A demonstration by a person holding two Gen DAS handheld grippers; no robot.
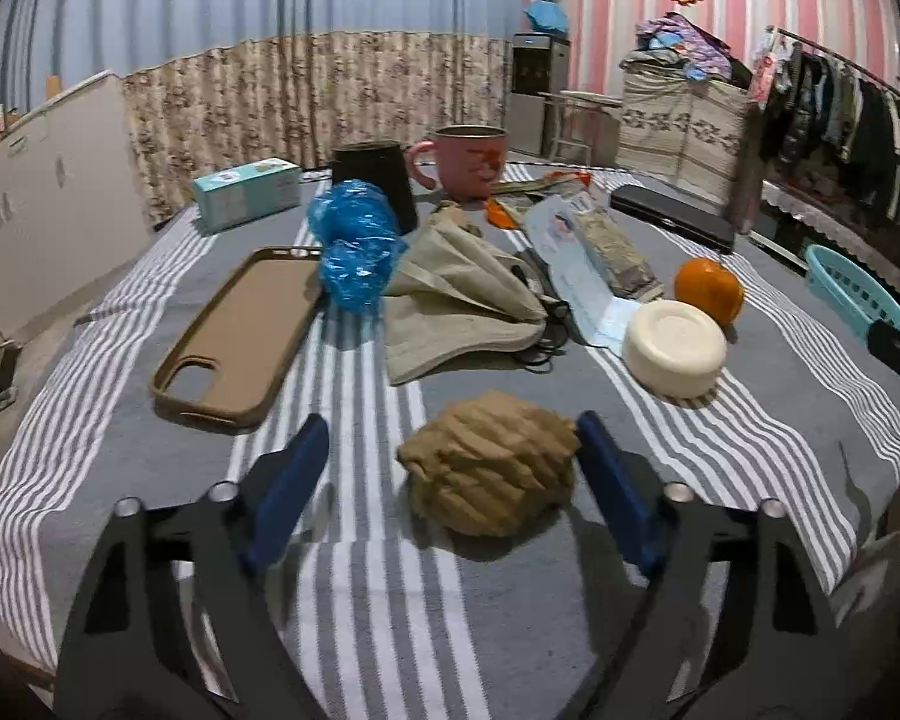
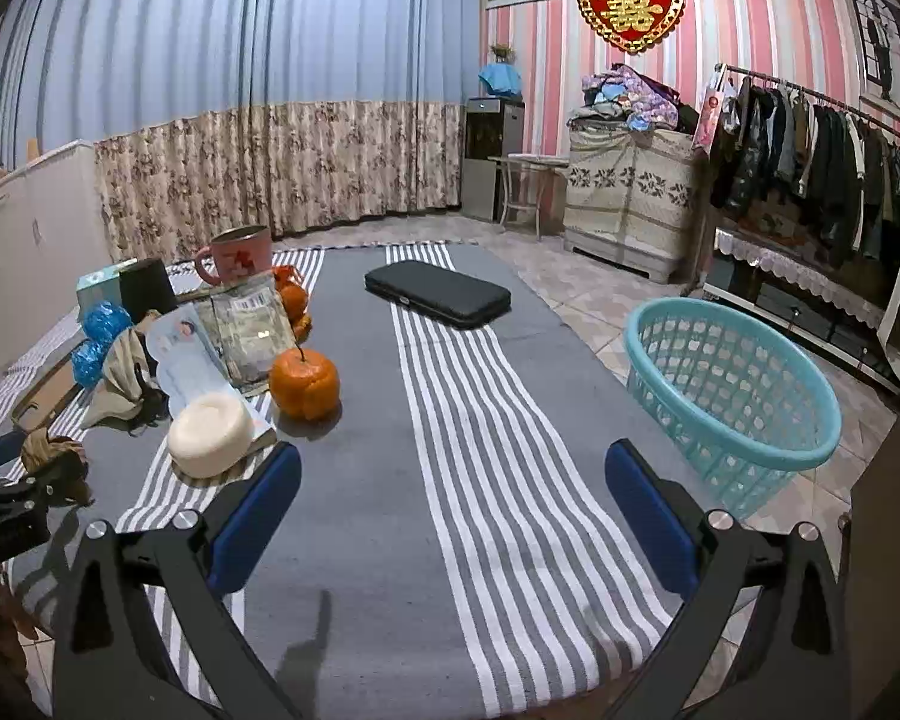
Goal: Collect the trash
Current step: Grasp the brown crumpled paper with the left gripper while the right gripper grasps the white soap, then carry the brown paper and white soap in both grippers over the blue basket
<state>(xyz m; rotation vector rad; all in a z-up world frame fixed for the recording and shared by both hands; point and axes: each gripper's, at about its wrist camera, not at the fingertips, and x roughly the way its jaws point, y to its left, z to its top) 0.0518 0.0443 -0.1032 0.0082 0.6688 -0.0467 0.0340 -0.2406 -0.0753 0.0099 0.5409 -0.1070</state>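
The left gripper (image 1: 450,450) has its blue jaws apart around the crumpled brown paper ball (image 1: 489,465), low in the frame, probably to grab trash; the right gripper (image 2: 453,516) waits apart and empty; the teal plastic basket (image 2: 729,396) sits right, likely for trash.

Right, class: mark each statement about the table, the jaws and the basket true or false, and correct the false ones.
1. The crumpled brown paper lies between the left gripper's jaws. True.
2. The right gripper holds the orange. False: its jaws are open over bare cloth.
3. The turquoise basket has trash in it. False: it looks empty.
4. The pink mug stands upright. True.
5. The phone case lies inside the basket. False: it lies on the striped cloth.
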